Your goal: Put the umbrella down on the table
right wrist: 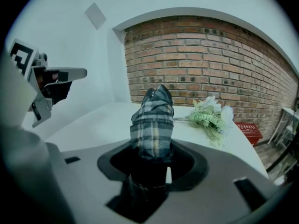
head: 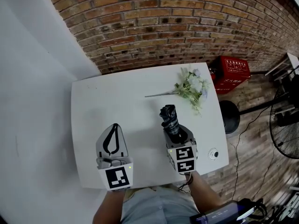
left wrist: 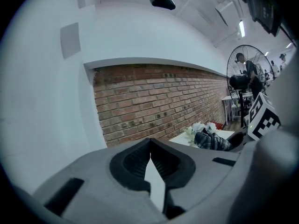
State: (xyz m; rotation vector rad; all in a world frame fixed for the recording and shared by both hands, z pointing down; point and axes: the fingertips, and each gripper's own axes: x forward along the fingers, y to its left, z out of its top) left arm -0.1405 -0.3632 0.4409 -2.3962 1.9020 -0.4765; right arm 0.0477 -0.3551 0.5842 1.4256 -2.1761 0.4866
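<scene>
Right gripper view showed the right gripper (right wrist: 153, 161) pinching a folded plaid umbrella (right wrist: 153, 120) over the counter's (right wrist: 100, 121) near edge; the left gripper's (left wrist: 150, 143) jaws were pressed together, empty.

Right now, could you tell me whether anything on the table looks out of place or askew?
Nothing stands out: the flowers lie loose on the table, nothing is spilled, and the folded umbrella is gripped in the right claw.

Head camera looks steeply down over left tongs (head: 114, 127) and right tongs (head: 176, 135); each tongs' camera, close behind its jaws, faces the shared brick wall (left wrist: 154, 101) ahead.
</scene>
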